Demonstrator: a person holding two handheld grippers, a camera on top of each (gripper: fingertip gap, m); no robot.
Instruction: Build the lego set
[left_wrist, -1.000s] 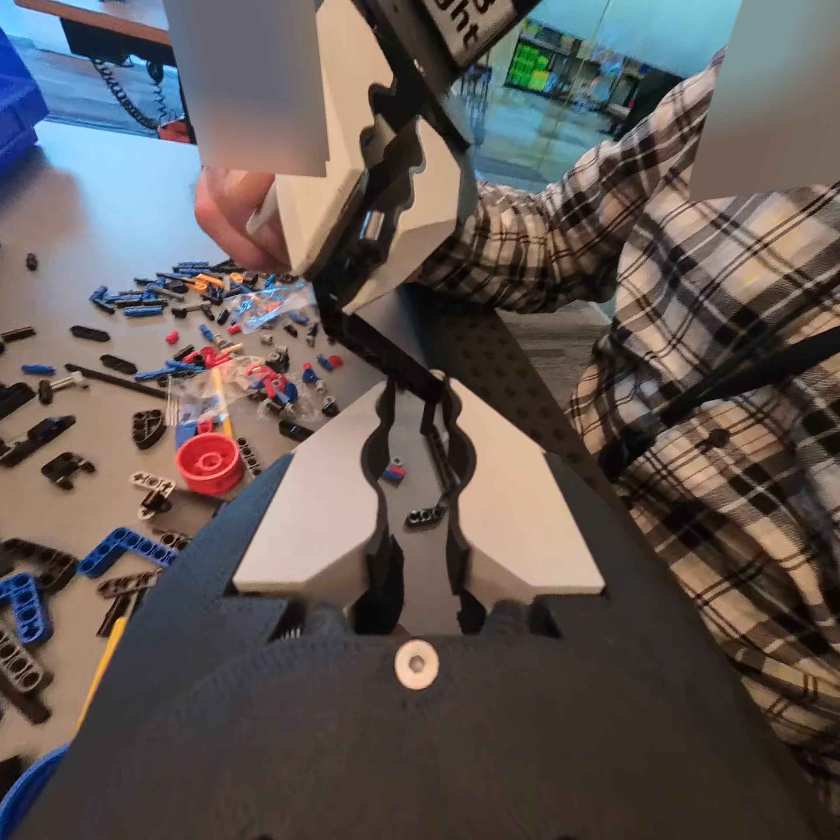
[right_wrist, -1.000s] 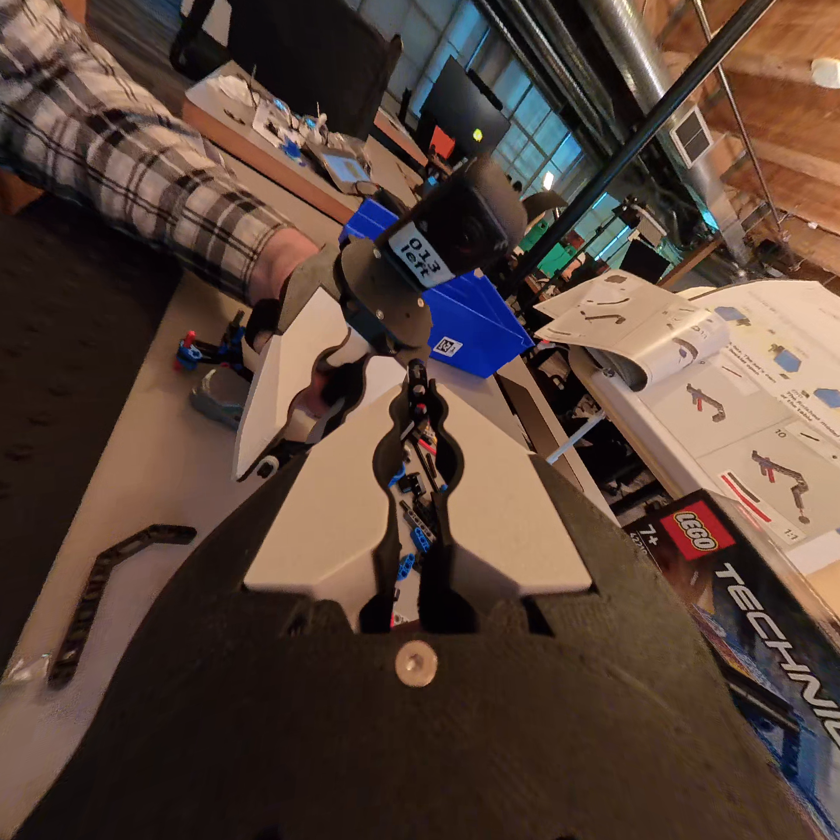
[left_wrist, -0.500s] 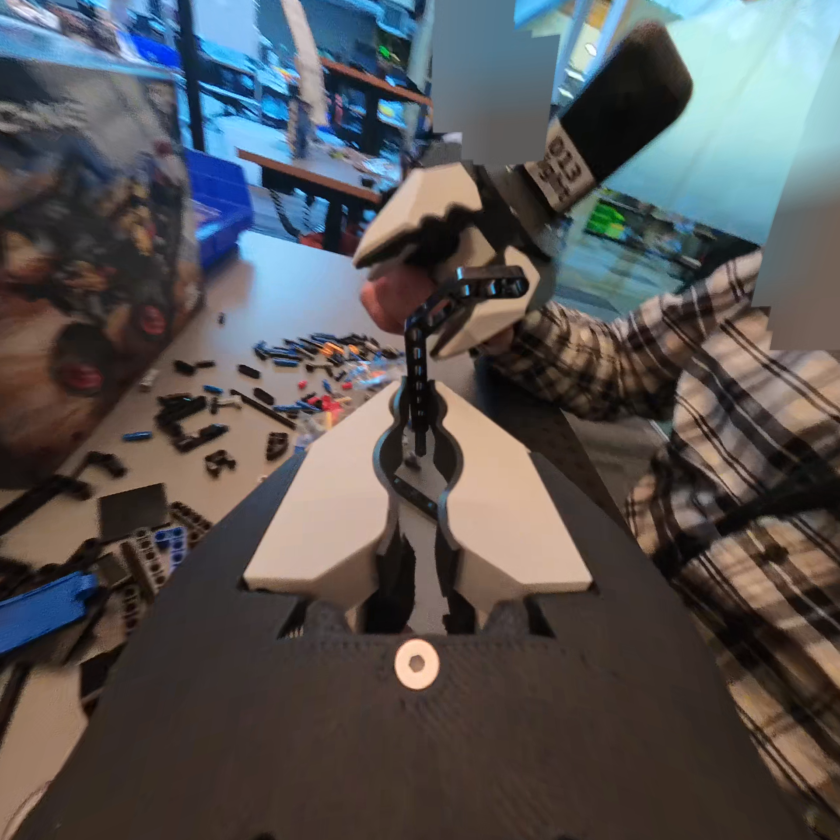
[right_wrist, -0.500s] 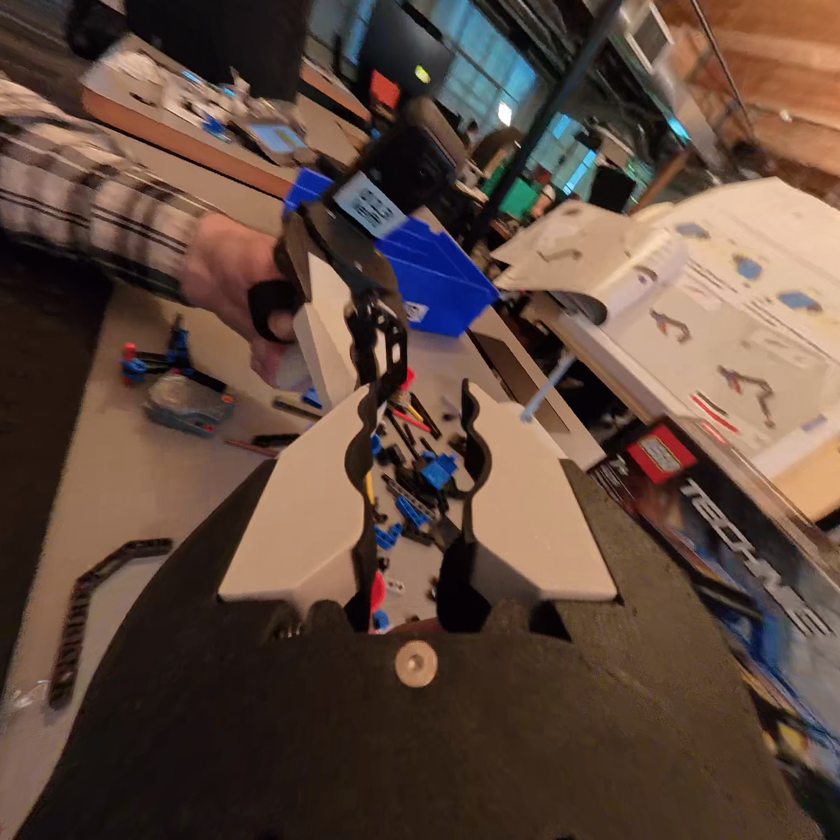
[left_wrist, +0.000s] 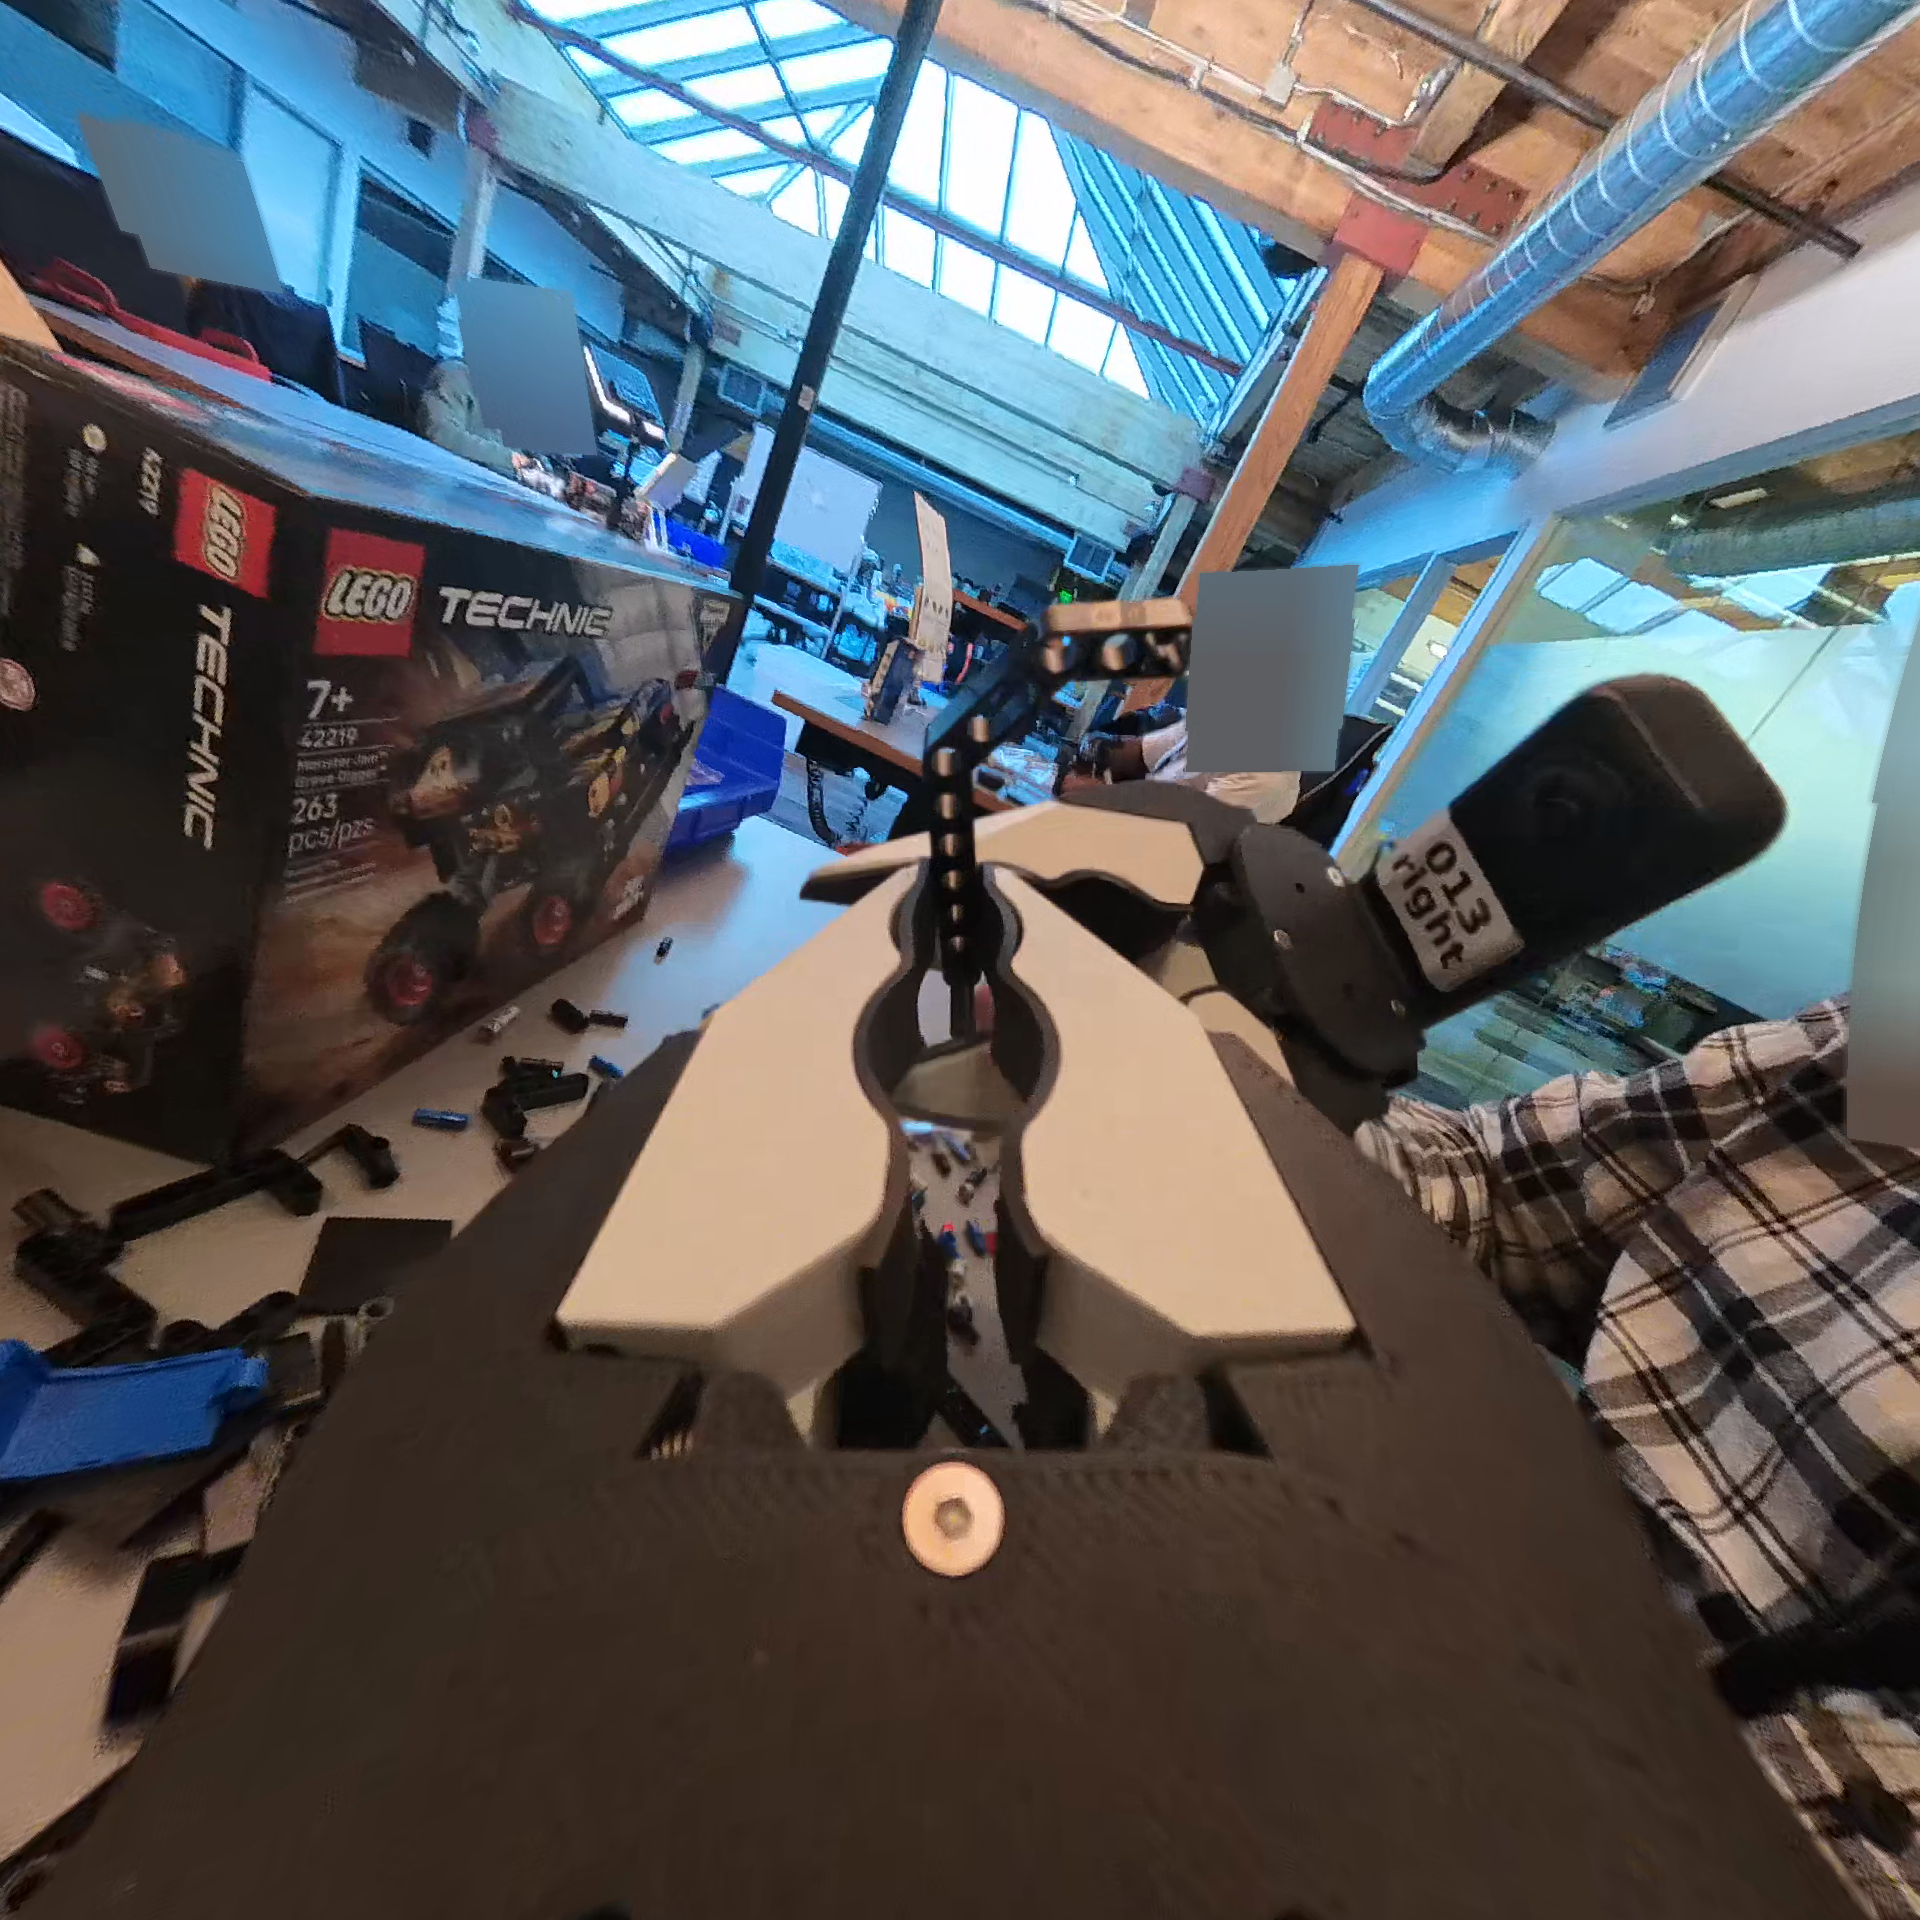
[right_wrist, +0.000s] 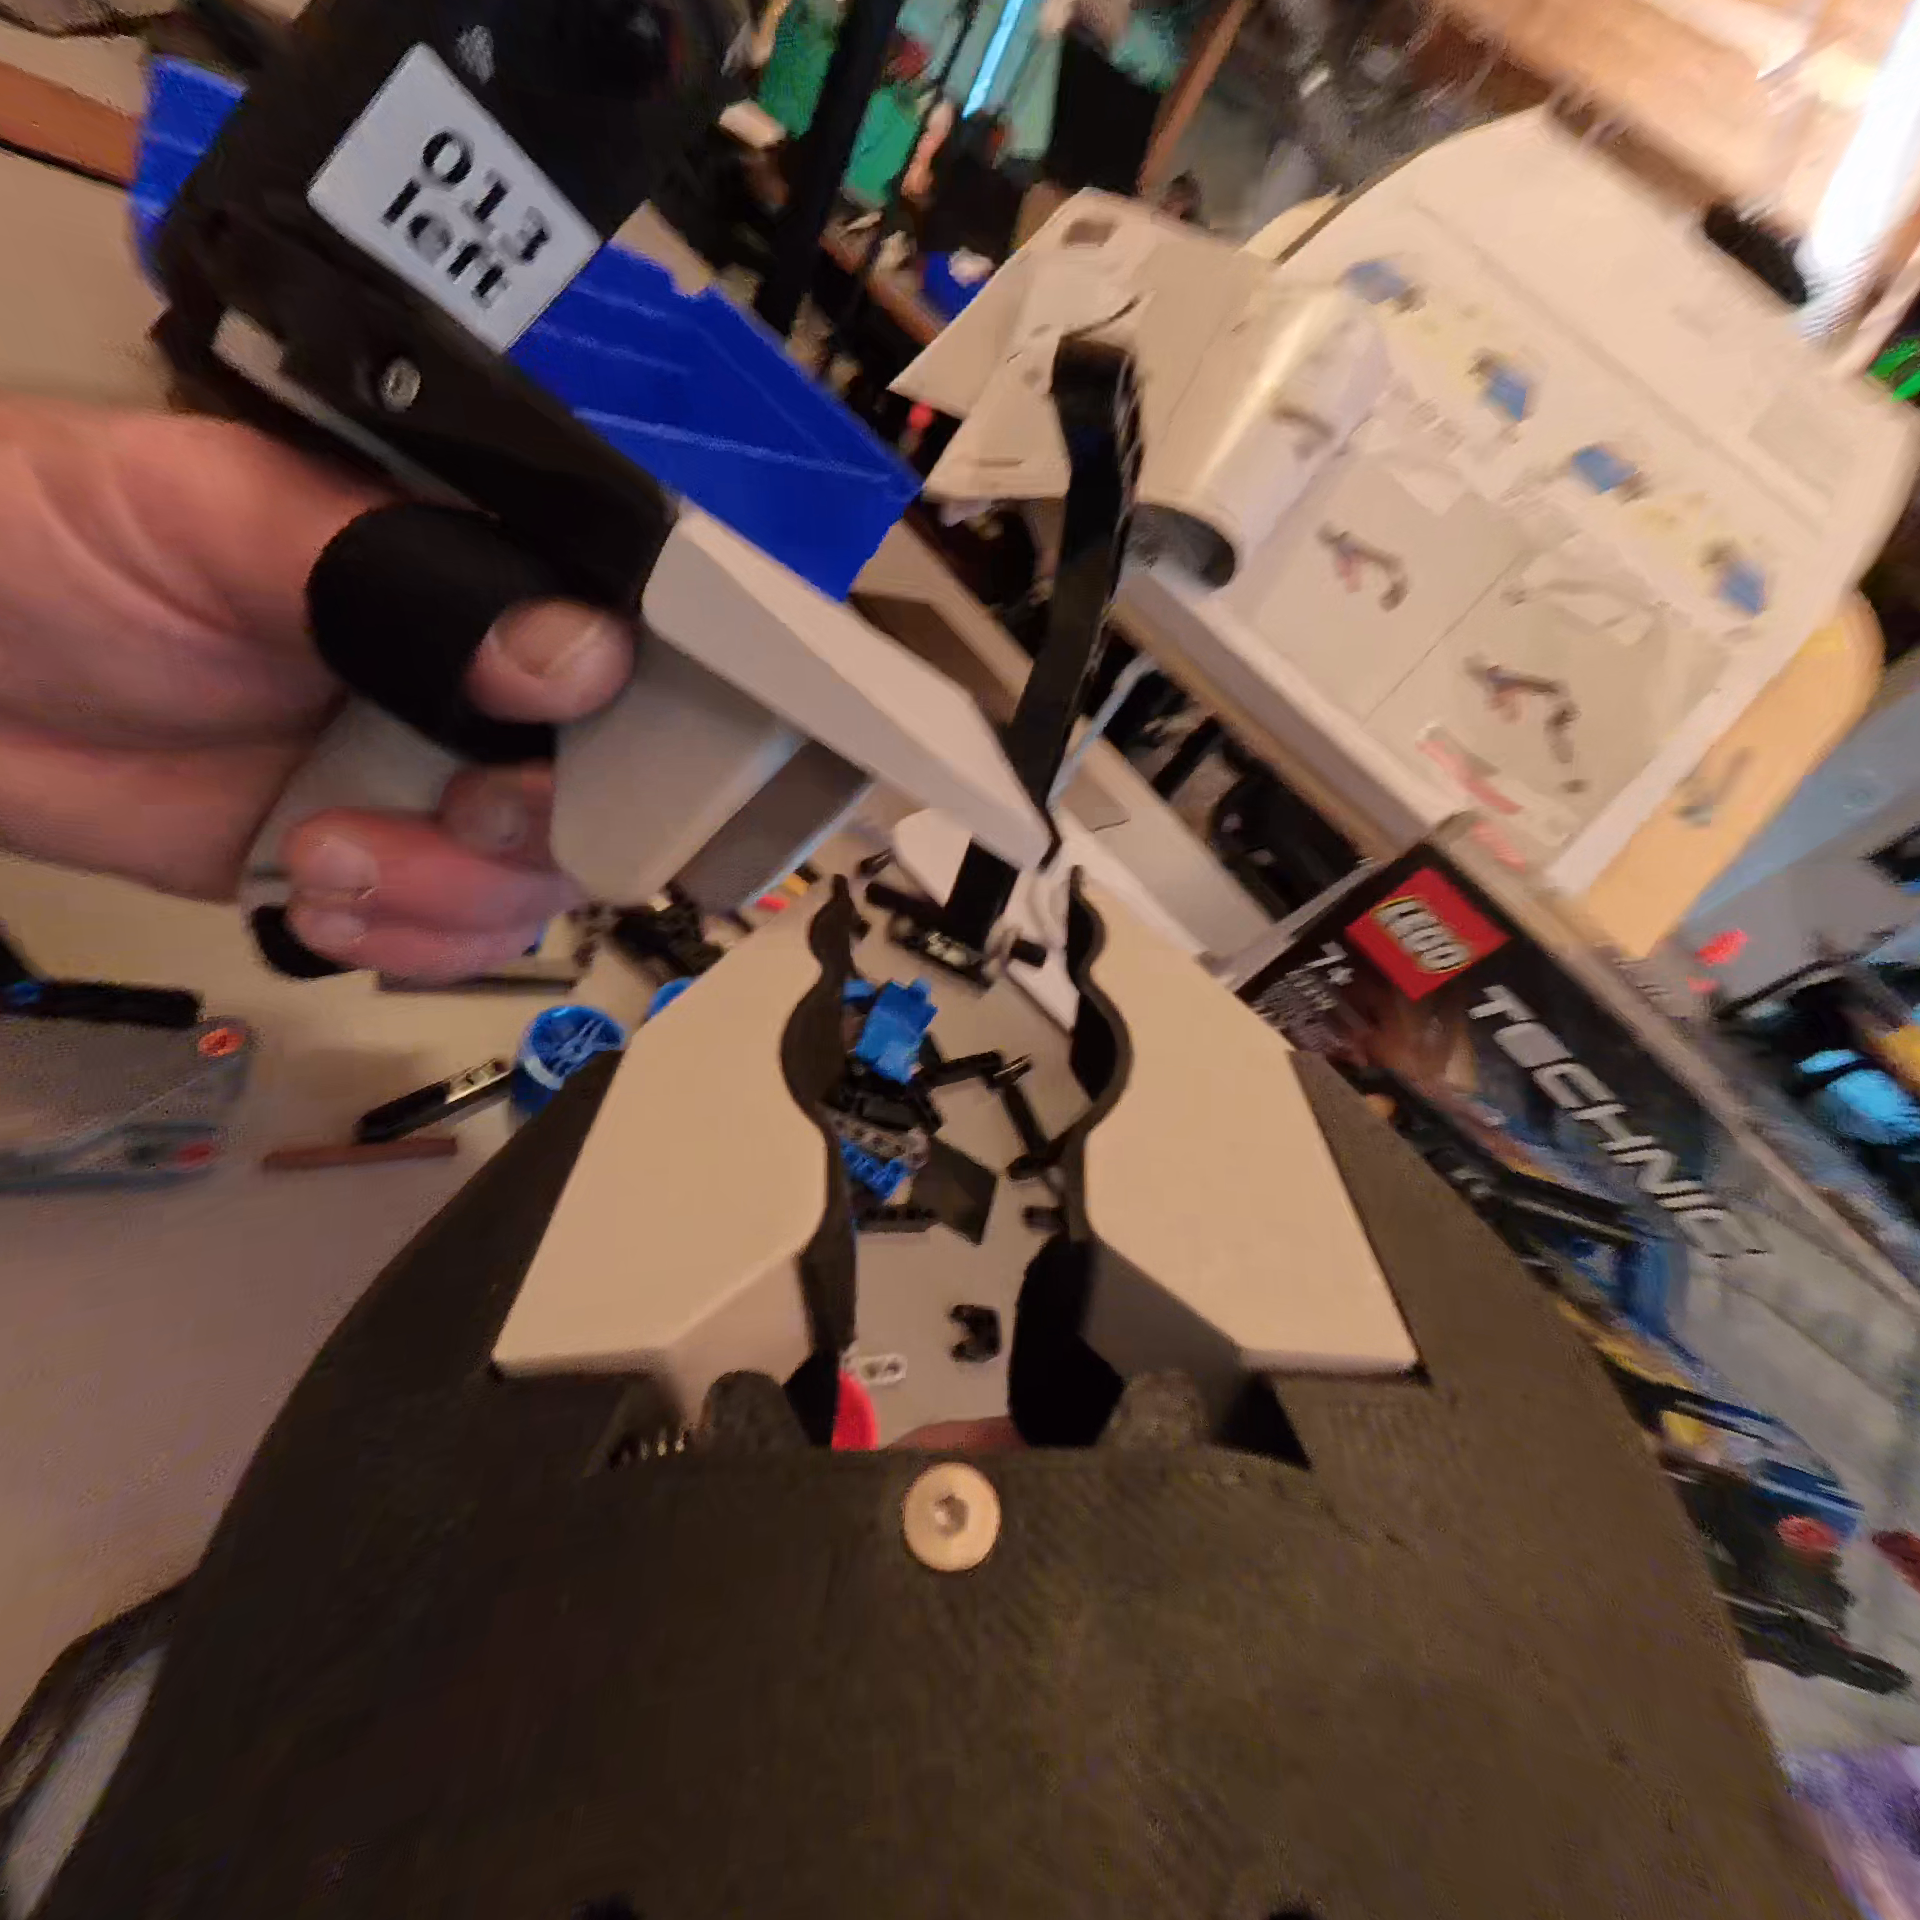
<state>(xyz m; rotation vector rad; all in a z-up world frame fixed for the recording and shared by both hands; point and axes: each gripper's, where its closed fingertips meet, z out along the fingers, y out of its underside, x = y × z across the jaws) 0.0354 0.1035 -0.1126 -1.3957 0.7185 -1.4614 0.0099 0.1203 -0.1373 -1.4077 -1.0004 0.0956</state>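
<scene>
Above the table (left_wrist: 727, 914), the left gripper (left_wrist: 951, 914) has its jaws pinching a long black angled beam (left_wrist: 961, 769), which stands upright with its bent end at the top. Just beyond, the right gripper (right_wrist: 956, 935) holds nothing, jaws spread. Loose pieces (right_wrist: 883, 1091) litter the table beside the set's box (left_wrist: 312, 748).

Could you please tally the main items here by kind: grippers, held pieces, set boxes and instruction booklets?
Grippers: 2, left and right
Held beam: 1, in the left gripper
Box: 1
Booklet: 1
Total: 5
</scene>
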